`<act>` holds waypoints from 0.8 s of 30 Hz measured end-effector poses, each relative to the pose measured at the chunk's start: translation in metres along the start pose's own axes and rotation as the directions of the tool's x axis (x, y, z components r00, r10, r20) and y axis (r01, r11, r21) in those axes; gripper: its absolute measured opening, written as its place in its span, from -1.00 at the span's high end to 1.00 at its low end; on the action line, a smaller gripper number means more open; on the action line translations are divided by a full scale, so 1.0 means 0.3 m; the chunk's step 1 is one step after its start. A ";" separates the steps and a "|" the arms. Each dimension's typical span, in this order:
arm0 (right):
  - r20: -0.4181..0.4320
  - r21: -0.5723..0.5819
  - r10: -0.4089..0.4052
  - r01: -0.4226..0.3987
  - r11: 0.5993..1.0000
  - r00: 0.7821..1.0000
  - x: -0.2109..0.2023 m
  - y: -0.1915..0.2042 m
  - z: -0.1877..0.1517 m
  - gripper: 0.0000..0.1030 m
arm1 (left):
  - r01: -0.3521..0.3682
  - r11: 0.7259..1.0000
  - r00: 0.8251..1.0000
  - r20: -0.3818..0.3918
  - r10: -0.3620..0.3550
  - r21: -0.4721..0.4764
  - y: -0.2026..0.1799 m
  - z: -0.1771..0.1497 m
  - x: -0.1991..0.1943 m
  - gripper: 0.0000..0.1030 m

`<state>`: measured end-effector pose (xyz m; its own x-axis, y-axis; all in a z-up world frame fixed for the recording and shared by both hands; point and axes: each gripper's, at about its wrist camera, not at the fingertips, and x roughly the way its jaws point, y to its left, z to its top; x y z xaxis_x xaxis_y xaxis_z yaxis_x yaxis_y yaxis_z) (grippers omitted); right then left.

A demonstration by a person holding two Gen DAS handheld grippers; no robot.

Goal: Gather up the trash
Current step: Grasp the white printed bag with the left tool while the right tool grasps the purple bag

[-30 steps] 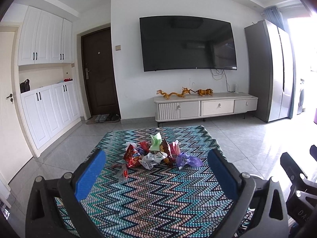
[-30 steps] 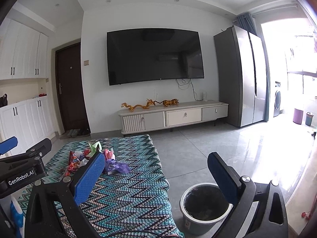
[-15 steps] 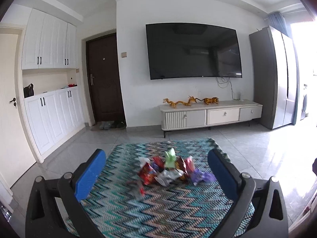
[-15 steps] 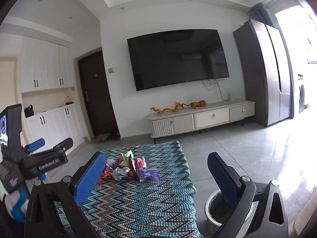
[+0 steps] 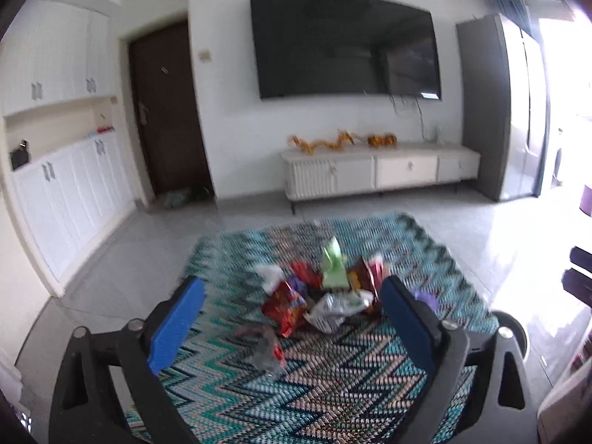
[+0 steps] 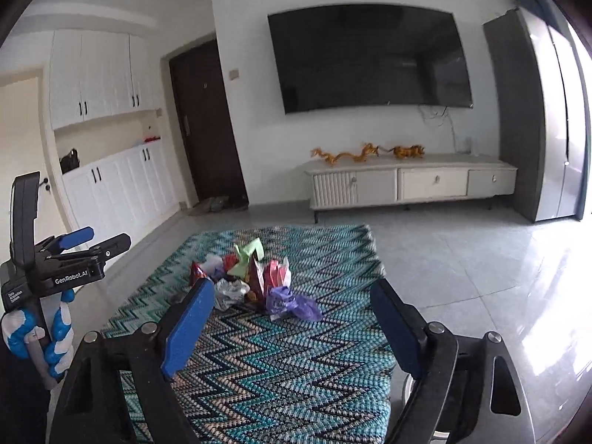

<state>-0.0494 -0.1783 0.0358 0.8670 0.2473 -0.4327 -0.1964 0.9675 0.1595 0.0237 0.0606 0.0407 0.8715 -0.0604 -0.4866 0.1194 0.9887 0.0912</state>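
A pile of crumpled wrappers (image 5: 325, 292) lies on a zigzag-patterned cloth (image 5: 333, 388): red, green, silver and purple pieces. One loose wrapper (image 5: 268, 346) lies nearer to me. My left gripper (image 5: 292, 318) is open and empty, hovering above the cloth just short of the pile. In the right wrist view the pile (image 6: 251, 281) lies ahead with a purple wrapper (image 6: 292, 305) nearest. My right gripper (image 6: 292, 322) is open and empty. The left gripper (image 6: 74, 255) shows at the far left, held by a gloved hand.
A grey bin's rim (image 5: 508, 327) shows by the cloth's right edge, behind my left gripper's right finger; a sliver also shows in the right wrist view (image 6: 409, 388). A white TV cabinet (image 5: 377, 174), a wall TV and a grey fridge (image 5: 495, 111) stand far ahead. Tiled floor surrounds the cloth.
Both grippers have moved forward and down toward the pile, which now looks closer. The right gripper swung left, so the bin has nearly left its view. Both stay open.
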 end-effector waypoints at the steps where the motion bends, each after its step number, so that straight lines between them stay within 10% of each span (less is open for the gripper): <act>1: -0.018 -0.004 0.006 -0.006 1.000 1.000 0.030 -0.003 -0.006 -0.59 | 0.025 1.000 1.000 -0.017 -0.025 0.006 -0.003 -0.013 0.031 -0.75; 9: -0.211 -0.049 0.084 -0.096 0.994 0.974 0.356 -0.030 -0.058 -0.51 | 0.267 0.957 0.952 -0.184 -0.244 0.111 -0.096 -0.110 0.311 -0.46; 24: -0.382 -0.064 0.149 -0.187 0.980 0.912 0.737 -0.066 -0.095 -0.50 | 0.362 0.916 0.900 -0.322 -0.294 0.175 -0.115 -0.140 0.658 -0.30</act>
<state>0.1332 -0.1412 -0.0882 0.5862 0.3904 -0.7099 -0.3840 0.9055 0.1808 0.1715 0.0203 -0.0951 0.5963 -0.3009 -0.7443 0.5076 0.8596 0.0592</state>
